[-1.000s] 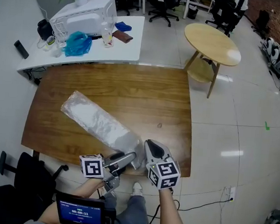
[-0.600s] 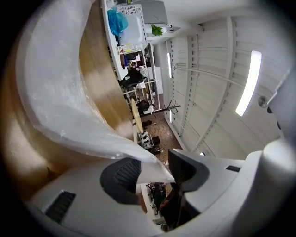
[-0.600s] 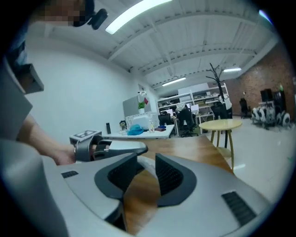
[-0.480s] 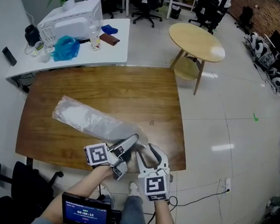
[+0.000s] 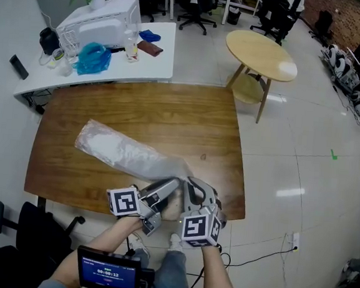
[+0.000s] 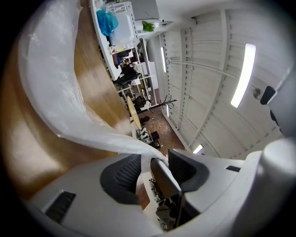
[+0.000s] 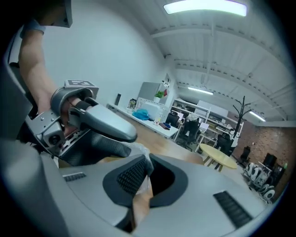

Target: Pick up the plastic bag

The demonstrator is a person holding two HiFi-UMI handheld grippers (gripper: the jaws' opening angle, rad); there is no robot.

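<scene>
Both tools are working the near end of the clear crinkled plastic bag [image 5: 126, 154], left gripper [image 5: 174, 185] just beside right gripper [image 5: 191, 184]; the bag is stretching away from them across the brown wooden table [image 5: 170, 117]. Left gripper view: jaws are standing apart, film running between. Right gripper view: jaws are clamping the bag's corner.

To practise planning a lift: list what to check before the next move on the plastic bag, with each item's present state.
1. Fingers of right gripper shut on plastic bag: ok.
2. Fingers of left gripper shut on it: not ok; apart, film between them.
3. Nothing lying on the bag: ok.
4. Bag clear of wooden table: not ok; most lies on it.
5. Grip firm enough to lift: cannot tell.
</scene>
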